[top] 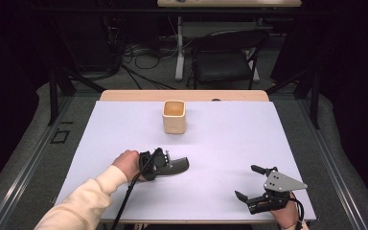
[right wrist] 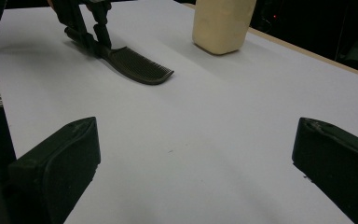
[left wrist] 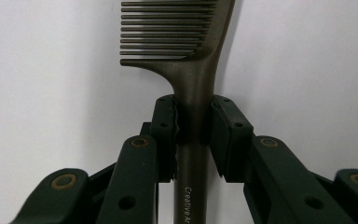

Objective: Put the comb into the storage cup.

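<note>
A dark comb [top: 178,165] lies flat on the white table sheet [top: 230,139], its teeth end pointing right. My left gripper [top: 165,160] comes in from the left, and in the left gripper view its jaws are shut on the comb's handle [left wrist: 193,56], a pad [left wrist: 164,121] pressed to each side. From the right gripper view the comb [right wrist: 137,65] rests on the sheet with the left gripper [right wrist: 88,28] over its handle. My right gripper [top: 246,182] stands open at the front right, nothing between its fingers [right wrist: 193,154].
A beige square cup [top: 174,116] stands upright near the far middle of the sheet, seen also as the cup [right wrist: 221,23] in the right gripper view. A black chair [top: 225,57] and cables sit on the floor beyond the table's wooden far edge [top: 182,95].
</note>
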